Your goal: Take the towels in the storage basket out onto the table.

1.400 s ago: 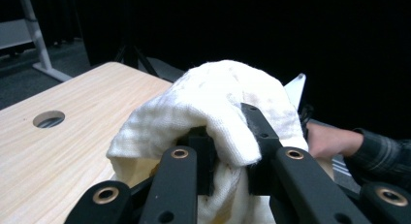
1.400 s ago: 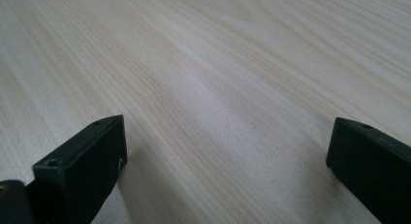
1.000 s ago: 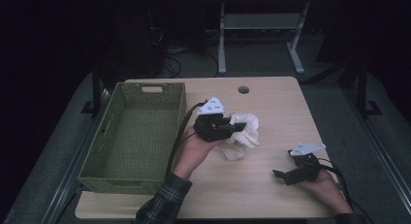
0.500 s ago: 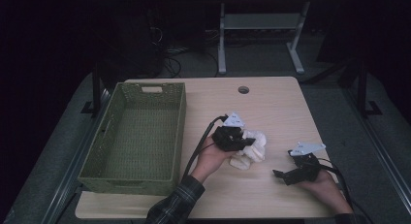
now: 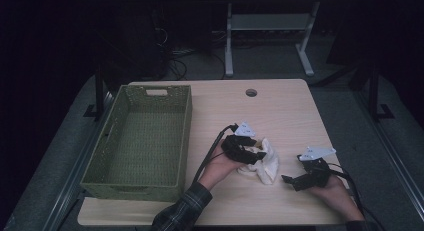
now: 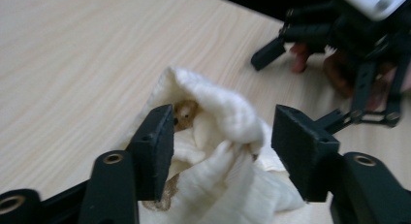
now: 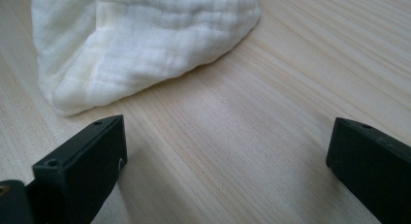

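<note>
The left tool [image 6: 220, 151] has just been opening its jaws; they now stand apart around the cloth [image 6: 218, 136] without pressing it. The cloth, a soft, crumpled cream bundle of ribbed weave, lies on the pale wood-grain worktop [image 5: 280, 111]. The right tool [image 5: 292, 181] rests open beside it. Setting it down looks done; the woven green basket [image 5: 115, 183] is empty.

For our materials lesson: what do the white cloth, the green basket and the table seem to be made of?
Cloth: soft woven cotton-like fabric, matte, with crinkled ribs. Basket: probably moulded plastic imitating weave, given its even green mesh. Table: pale wood or wood-look laminate, smooth, with straight grain lines.
</note>
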`<state>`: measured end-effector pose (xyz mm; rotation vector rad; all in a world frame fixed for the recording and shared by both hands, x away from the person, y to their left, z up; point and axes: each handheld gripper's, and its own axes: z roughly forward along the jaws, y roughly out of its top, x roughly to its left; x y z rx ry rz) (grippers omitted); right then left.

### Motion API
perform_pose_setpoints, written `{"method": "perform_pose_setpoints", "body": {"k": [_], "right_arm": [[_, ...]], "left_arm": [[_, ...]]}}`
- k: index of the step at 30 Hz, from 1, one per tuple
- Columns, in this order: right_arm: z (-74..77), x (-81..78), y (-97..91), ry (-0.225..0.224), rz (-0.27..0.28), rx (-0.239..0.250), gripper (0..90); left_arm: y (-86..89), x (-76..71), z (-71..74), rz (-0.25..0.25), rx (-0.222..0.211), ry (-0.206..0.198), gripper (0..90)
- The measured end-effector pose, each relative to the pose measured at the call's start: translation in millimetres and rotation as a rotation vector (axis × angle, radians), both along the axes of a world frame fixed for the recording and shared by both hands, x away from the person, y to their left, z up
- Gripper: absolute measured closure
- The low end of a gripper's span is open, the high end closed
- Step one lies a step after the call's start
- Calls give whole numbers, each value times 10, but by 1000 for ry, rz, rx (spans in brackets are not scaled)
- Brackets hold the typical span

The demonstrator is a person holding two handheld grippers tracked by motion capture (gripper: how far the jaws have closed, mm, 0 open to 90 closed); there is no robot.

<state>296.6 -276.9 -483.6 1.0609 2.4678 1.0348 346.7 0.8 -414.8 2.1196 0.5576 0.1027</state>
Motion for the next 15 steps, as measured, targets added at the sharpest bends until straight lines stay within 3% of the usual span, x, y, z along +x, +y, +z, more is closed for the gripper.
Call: {"method": "perform_pose_setpoints", "body": {"k": [4,10,13,15], "right_arm": [[0,0,0,-1,-1,0,6],[5,17,9,4,1,1,9],[54,12,20,11,19,-12,160],[118,13,29,22,26,2,191]], "left_arm": [[139,-99,76,24,-3,-16,397],[326,-273,7,72,20,-18,404],[382,-376,-89,86,50,-19,407],[404,-423,-144,94,57,-15,407]]}}
